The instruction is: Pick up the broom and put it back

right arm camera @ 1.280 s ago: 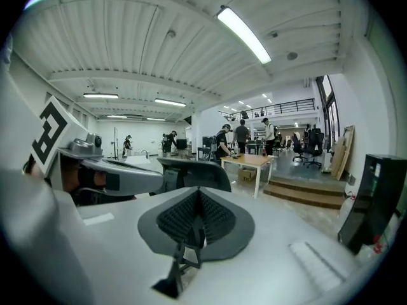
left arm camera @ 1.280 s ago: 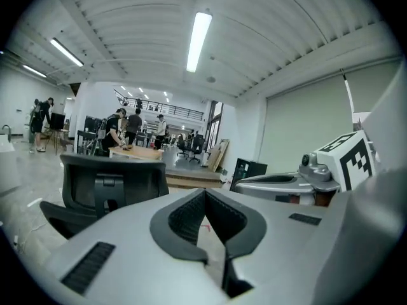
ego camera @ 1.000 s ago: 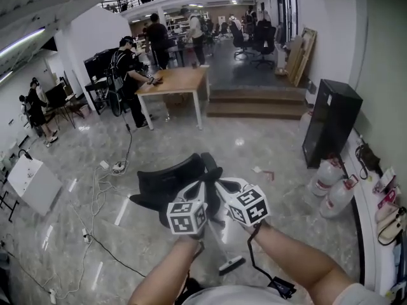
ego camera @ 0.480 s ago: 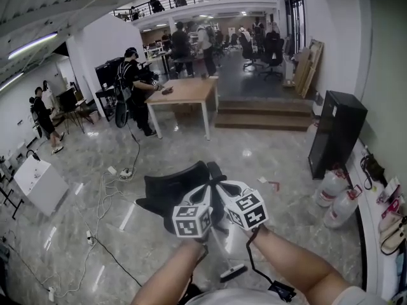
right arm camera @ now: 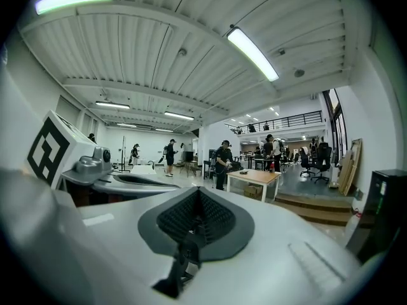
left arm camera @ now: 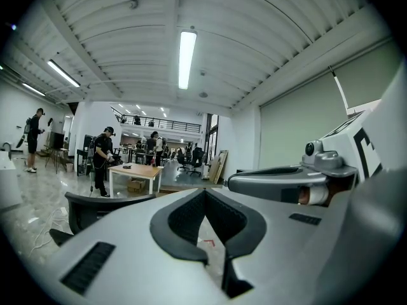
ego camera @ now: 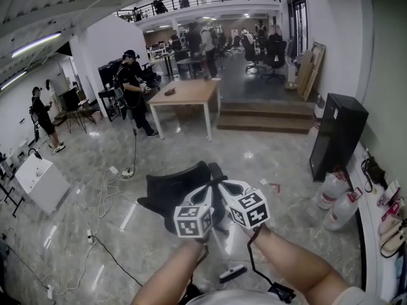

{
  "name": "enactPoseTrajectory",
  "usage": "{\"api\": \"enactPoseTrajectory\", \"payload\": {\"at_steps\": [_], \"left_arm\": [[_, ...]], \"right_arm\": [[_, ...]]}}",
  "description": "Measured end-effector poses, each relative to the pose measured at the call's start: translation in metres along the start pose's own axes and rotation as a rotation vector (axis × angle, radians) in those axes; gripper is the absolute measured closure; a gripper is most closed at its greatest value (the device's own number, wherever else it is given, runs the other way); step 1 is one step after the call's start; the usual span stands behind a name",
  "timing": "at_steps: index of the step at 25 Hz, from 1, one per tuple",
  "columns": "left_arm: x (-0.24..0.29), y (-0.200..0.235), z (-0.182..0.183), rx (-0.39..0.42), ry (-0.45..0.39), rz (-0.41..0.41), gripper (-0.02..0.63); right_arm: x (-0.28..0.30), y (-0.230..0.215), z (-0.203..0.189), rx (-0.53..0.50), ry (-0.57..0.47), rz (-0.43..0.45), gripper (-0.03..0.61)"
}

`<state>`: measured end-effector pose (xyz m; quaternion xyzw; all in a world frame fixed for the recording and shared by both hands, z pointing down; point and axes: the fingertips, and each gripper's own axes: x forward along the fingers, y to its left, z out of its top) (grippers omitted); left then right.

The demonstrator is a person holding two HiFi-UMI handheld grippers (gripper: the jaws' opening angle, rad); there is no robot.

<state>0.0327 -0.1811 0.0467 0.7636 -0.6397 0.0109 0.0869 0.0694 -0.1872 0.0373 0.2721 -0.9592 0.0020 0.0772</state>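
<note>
The broom (ego camera: 224, 256) shows low in the head view: a thin pale handle runs down to a dark brush head (ego camera: 232, 273) by the floor, under my forearms. Its upper end is hidden behind the marker cubes, and I cannot tell whether it is held or lying there. My left gripper (ego camera: 202, 189) and right gripper (ego camera: 227, 186) are raised side by side, jaws pointing forward over a black office chair (ego camera: 178, 186). In the left gripper view the left gripper (left arm camera: 203, 196) has its tips together, with floor showing behind the pads. The right gripper (right arm camera: 197, 192) is also shut; a dark shape sits low between its pads.
A wooden table (ego camera: 187, 93) stands ahead with people around it, and steps (ego camera: 264, 121) rise behind it. A black cabinet (ego camera: 334, 135) and water jugs (ego camera: 338, 208) line the right wall. Cables (ego camera: 102, 199) trail over the floor at left, near a white box (ego camera: 41, 183).
The head view has tilted up a little, so the table and the people sit lower in the frame. Both grippers stay close together and have hardly moved. The broom head lies in about the same place.
</note>
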Motion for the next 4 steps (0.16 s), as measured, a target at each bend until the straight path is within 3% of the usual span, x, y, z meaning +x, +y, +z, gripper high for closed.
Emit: {"api": "enactPoseTrajectory", "payload": {"at_steps": [4], "left_arm": [[-0.0006,-0.0008,0.009,0.0,-0.011,-0.002,0.609]], "right_arm": [[0.0023,0.0004,0.0024,-0.011,0.003,0.001,0.577]]}}
